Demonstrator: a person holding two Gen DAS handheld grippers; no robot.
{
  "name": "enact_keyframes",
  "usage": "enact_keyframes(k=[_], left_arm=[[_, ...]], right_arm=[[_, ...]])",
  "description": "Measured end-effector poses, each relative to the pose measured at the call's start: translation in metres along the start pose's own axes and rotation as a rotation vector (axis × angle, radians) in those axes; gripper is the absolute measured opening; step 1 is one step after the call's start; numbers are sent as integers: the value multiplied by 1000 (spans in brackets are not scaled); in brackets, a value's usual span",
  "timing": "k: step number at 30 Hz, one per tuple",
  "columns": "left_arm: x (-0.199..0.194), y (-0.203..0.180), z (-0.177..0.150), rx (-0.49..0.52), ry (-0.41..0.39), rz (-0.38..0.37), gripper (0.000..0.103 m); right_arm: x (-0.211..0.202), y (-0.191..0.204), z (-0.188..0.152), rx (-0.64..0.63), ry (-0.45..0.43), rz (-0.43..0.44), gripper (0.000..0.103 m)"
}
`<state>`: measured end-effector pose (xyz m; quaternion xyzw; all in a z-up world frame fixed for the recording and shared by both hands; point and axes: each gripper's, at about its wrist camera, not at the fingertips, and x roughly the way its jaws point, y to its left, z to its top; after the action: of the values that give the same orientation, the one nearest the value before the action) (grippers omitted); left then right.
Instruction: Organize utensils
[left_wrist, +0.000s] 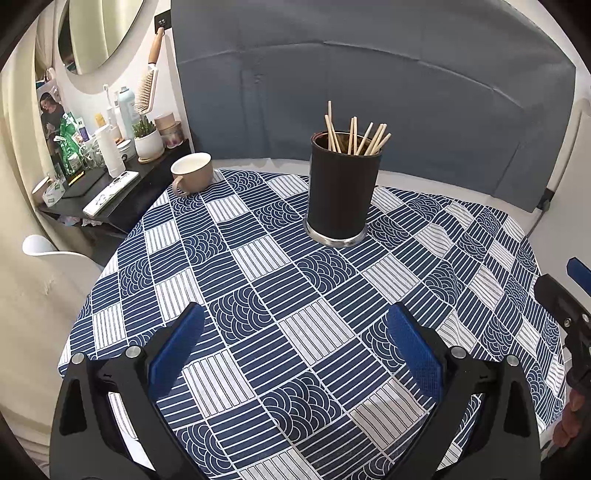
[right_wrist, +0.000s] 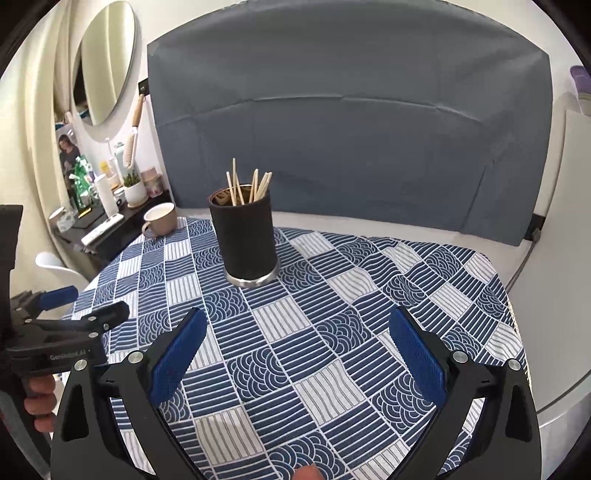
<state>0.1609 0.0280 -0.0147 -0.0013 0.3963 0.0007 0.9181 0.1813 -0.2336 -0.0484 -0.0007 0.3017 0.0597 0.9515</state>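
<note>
We hold both tongs, left (left_wrist: 295, 332) and right (right_wrist: 297, 334), spread and empty; chopsticks (left_wrist: 356, 138) all stand in the holder (left_wrist: 341, 195), nothing loose on the worktop (left_wrist: 280, 295), seemingly done.

This is a home, most likely a bedroom with a small vanity corner. At 12 o'clock a wide grey padded headboard (right_wrist: 347, 122) stands against the wall. The table (left_wrist: 295, 332) is covered with a blue and white patterned cloth. At 10 o'clock a dark shelf (left_wrist: 110, 192) carries personal care items: bottles, jars, a small potted plant (left_wrist: 147, 138) and a remote control. Above it an oval mirror (right_wrist: 107, 62) hangs on the wall, and a wooden hairbrush (left_wrist: 147, 83) hangs beside it. A beige mug (left_wrist: 192, 173) and a black holder of chopsticks (left_wrist: 341, 188) stand on the table, also household things.
</note>
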Motion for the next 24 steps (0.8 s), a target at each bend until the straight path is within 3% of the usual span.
enact_keyframes(k=[24], left_arm=[[-1, -10, 3, -1, 4, -5, 97]], right_arm=[[0, -7, -3, 4, -3, 14, 95]])
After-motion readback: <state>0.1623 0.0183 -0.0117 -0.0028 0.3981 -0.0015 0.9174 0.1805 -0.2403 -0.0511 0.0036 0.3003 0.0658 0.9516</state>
